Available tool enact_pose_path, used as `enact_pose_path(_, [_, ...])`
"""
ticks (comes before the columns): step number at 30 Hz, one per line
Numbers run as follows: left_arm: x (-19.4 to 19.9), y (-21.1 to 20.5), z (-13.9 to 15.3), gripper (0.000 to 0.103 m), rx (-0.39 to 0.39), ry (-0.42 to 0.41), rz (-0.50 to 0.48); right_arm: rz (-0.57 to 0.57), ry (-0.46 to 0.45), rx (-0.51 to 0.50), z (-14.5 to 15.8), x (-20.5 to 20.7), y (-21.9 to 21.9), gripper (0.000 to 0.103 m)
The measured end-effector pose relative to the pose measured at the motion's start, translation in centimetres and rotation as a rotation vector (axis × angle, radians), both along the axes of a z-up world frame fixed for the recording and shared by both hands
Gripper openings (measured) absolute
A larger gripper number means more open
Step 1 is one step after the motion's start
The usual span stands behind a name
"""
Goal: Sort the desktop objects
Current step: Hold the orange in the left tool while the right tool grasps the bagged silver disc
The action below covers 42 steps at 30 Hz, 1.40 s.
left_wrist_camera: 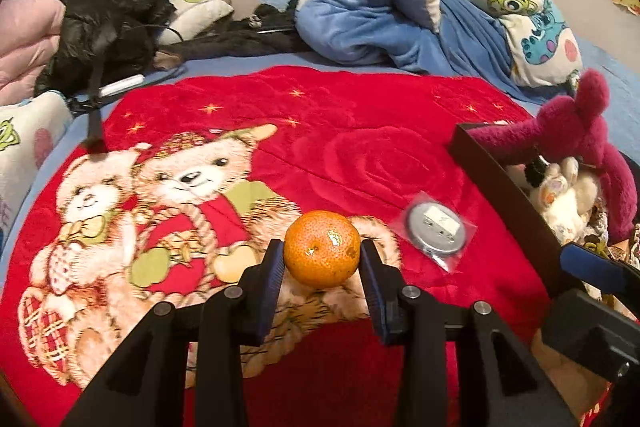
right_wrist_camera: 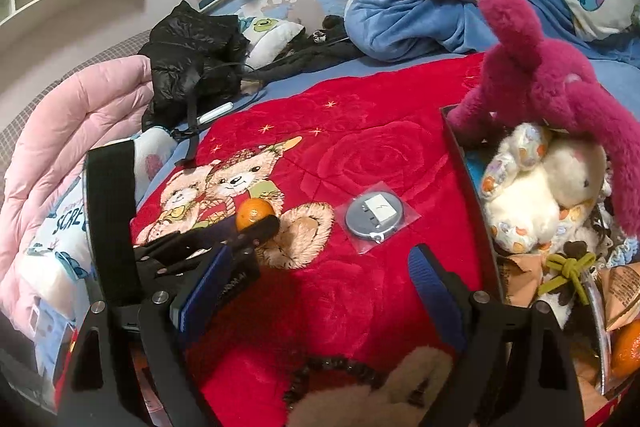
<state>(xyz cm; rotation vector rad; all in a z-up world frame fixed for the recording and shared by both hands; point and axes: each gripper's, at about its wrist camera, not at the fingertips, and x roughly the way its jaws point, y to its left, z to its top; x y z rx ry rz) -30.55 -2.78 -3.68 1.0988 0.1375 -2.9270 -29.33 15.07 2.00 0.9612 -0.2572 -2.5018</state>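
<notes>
My left gripper (left_wrist_camera: pixel 322 259) is shut on an orange tangerine (left_wrist_camera: pixel 322 248), its blue pads against both sides, just above the red teddy-bear blanket (left_wrist_camera: pixel 360 155). The tangerine also shows in the right wrist view (right_wrist_camera: pixel 254 211) behind the left gripper's finger. A round silver badge in a clear bag (left_wrist_camera: pixel 437 229) lies on the blanket to the right; it shows in the right wrist view (right_wrist_camera: pixel 374 217) too. My right gripper (right_wrist_camera: pixel 320 283) is open and empty above the blanket, next to a dark box (right_wrist_camera: pixel 470 179).
The dark box (left_wrist_camera: pixel 500 179) at the right holds a magenta plush (right_wrist_camera: pixel 552 87), a white plush (right_wrist_camera: pixel 532 195) and another tangerine (right_wrist_camera: pixel 626 349). A black jacket (left_wrist_camera: pixel 108 23), a pink quilt (right_wrist_camera: pixel 60 139) and blue bedding (left_wrist_camera: pixel 380 11) lie beyond the blanket.
</notes>
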Motion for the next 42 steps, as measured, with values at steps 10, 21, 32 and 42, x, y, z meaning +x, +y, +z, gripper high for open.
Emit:
enact_pose_path(10, [1.4,-3.2,0.6,0.039,0.001,0.008,0.081,0.005,-0.002,0.002,-0.1,-0.4,-1.7,0.09])
enact_pose_path(21, [0.8,-3.3,-0.1,0.039,0.004,0.011,0.059,-0.051,-0.073,0.089,-2.2,-2.7,-2.7,0.09])
enact_pose_path(32, [0.7,-3.0,-0.7,0.039,-0.057,0.025,-0.011,-0.124,-0.143,0.257,-5.2,-7.5,-4.3,0.093])
enact_pose_path(42, [0.4,-2.4,-1.2,0.039,-0.067,0.011,-0.039,-0.15,-0.182,0.244,-6.7,-9.0,-4.1,0.093])
